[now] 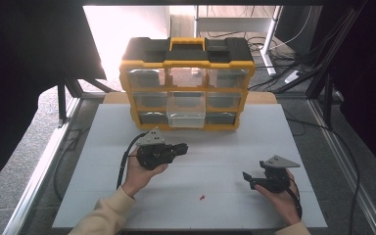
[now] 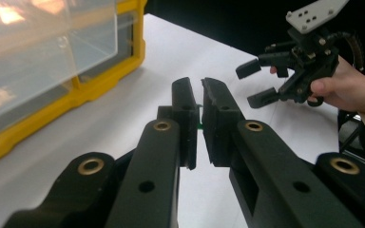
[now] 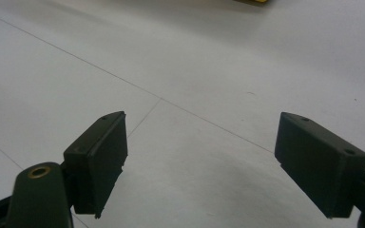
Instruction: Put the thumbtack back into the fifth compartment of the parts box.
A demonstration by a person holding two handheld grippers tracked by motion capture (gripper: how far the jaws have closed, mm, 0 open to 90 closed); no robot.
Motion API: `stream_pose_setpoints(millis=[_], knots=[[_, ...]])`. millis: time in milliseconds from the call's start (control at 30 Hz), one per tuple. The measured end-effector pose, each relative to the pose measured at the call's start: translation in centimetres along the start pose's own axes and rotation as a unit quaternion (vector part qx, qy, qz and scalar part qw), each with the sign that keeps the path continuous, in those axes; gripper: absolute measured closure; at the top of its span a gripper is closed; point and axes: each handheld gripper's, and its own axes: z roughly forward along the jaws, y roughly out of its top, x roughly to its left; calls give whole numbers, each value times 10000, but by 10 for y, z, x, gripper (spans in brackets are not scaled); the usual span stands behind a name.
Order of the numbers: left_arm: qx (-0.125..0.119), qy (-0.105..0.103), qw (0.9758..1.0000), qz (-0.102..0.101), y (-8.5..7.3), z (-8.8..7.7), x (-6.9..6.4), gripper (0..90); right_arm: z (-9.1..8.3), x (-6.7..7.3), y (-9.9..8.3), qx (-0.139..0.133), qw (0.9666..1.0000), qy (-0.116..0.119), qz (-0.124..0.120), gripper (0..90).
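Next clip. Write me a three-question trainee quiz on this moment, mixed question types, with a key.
1. True or false: the right gripper has its jaws spread apart.
2. The left gripper is nearly shut on a tiny object. Its colour? A) green B) blue C) white
3. Fill in: one clear drawer of the yellow organizer stands pulled out in the ____ column.

Key:
1. True; the right gripper view shows a wide gap over bare table.
2. A; a green speck sits between the jaws.
3. Middle.
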Motion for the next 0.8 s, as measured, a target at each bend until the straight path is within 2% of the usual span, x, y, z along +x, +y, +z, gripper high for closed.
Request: stream_pose_setpoints(millis=[333, 800], knots=[[-125, 67, 9999, 23, 14, -3, 2, 836, 0, 0, 0, -8, 10000, -8, -9, 187], [-236, 171, 9996, -20, 29, -7, 13, 836, -1, 0, 0, -31, 10000, -21, -32, 187]])
